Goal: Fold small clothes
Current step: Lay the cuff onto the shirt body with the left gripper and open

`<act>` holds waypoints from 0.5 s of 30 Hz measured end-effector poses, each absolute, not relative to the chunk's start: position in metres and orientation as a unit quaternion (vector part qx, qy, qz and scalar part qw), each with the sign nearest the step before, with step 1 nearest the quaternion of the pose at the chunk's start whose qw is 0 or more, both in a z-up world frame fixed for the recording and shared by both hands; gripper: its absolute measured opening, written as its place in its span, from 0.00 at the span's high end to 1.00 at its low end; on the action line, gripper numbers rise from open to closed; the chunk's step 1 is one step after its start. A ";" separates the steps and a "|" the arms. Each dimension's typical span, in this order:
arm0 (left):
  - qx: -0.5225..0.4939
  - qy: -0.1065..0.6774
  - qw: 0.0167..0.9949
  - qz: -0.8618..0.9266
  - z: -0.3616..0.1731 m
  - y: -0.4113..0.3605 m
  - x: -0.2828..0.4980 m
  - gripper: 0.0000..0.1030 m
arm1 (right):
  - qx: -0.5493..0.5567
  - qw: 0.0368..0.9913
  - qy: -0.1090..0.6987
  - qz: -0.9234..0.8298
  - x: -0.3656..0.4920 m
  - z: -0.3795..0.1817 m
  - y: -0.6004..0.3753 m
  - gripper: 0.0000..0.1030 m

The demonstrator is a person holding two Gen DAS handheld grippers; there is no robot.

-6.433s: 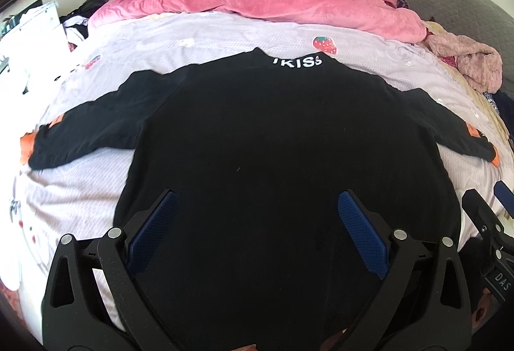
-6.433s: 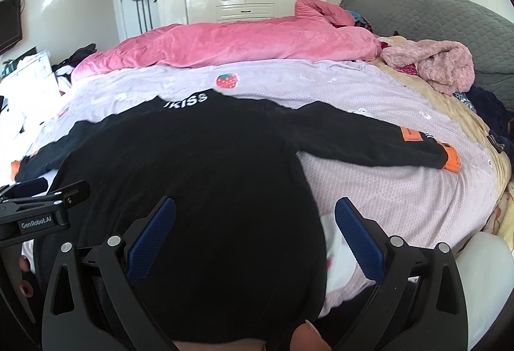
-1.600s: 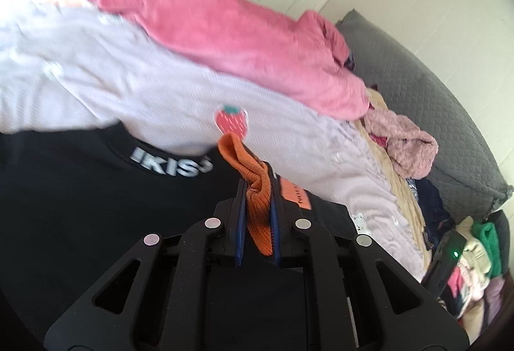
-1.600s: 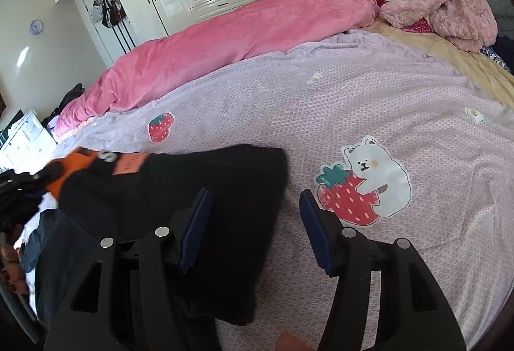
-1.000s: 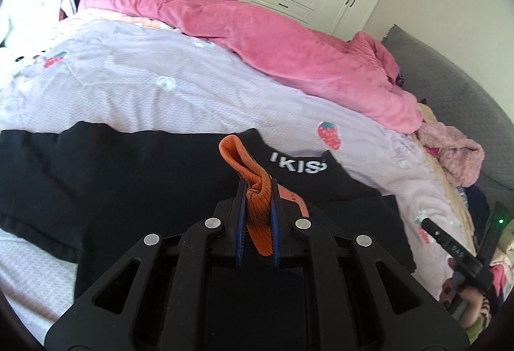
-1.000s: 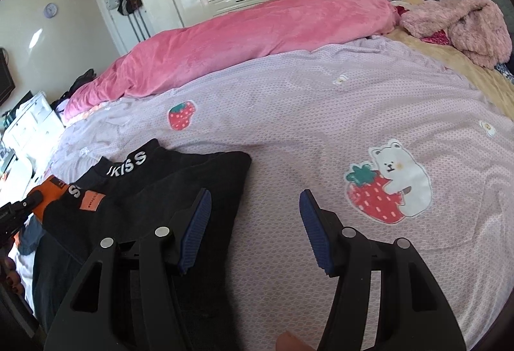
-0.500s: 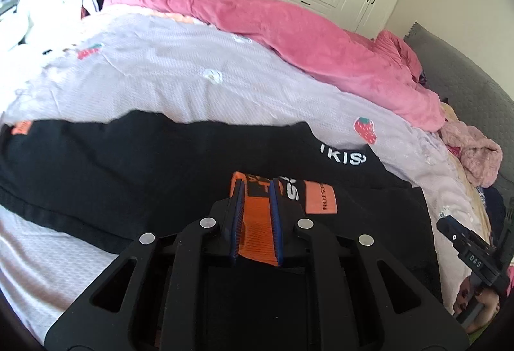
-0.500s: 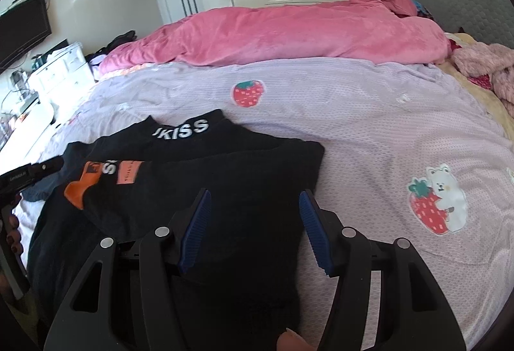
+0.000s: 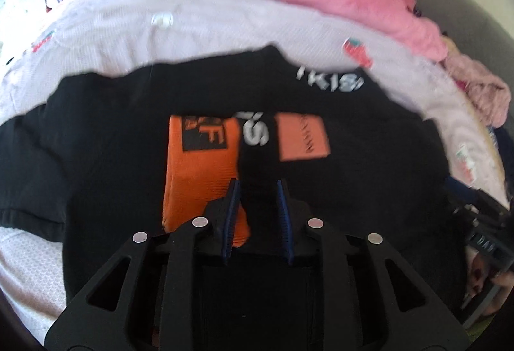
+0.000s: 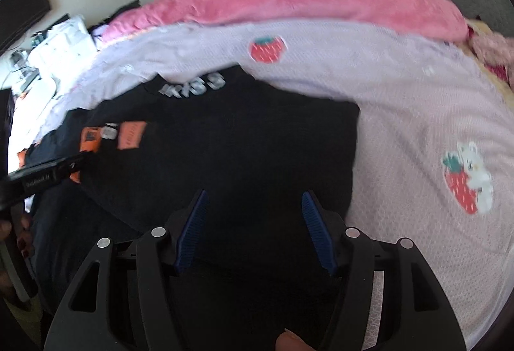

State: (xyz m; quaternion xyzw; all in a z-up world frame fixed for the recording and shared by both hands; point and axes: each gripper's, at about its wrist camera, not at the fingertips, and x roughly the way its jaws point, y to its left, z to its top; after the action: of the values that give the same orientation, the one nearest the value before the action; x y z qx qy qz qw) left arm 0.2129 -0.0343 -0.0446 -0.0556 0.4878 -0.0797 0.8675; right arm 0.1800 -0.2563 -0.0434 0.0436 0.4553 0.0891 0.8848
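White capital letters on the collar of the black long-sleeved top [image 9: 128, 132] read partly as "KIS" [image 9: 329, 82] in the left wrist view and "KISS" [image 10: 196, 85] in the right wrist view, both blurred. On the folded-in sleeve, the ribbed orange cuff [image 9: 200, 164] carried a black block with an orange "F", and a white "S" [image 9: 255, 134] sat beside it. The print on the orange rectangular patch [image 9: 303, 136] was too blurred to read.
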 end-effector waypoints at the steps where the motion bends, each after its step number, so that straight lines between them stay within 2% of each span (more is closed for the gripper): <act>1: -0.059 0.488 0.867 -0.081 -0.049 -0.031 0.212 0.84 | 0.050 0.881 0.463 0.087 0.182 -0.048 -0.259 0.42; 4: -0.078 0.483 0.868 -0.090 -0.049 -0.023 0.210 0.84 | 0.056 0.879 0.465 0.091 0.182 -0.049 -0.261 0.42; 8: -0.081 0.475 0.872 -0.090 -0.040 -0.022 0.204 0.84 | 0.048 0.882 0.459 0.095 0.178 -0.046 -0.257 0.37; 12: -0.082 0.465 0.877 -0.087 -0.029 -0.021 0.197 0.70 | 0.056 0.889 0.443 0.103 0.173 -0.036 -0.258 0.35; 15: -0.080 0.455 0.883 -0.083 -0.020 -0.020 0.192 0.66 | 0.059 0.892 0.435 0.103 0.170 -0.029 -0.258 0.34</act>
State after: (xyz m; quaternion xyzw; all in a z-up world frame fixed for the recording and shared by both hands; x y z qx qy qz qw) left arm 0.1922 -0.0204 -0.0203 -0.0802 0.4548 -0.0826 0.8831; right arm 0.1697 -0.2583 -0.0290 0.0594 0.4351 0.1034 0.8925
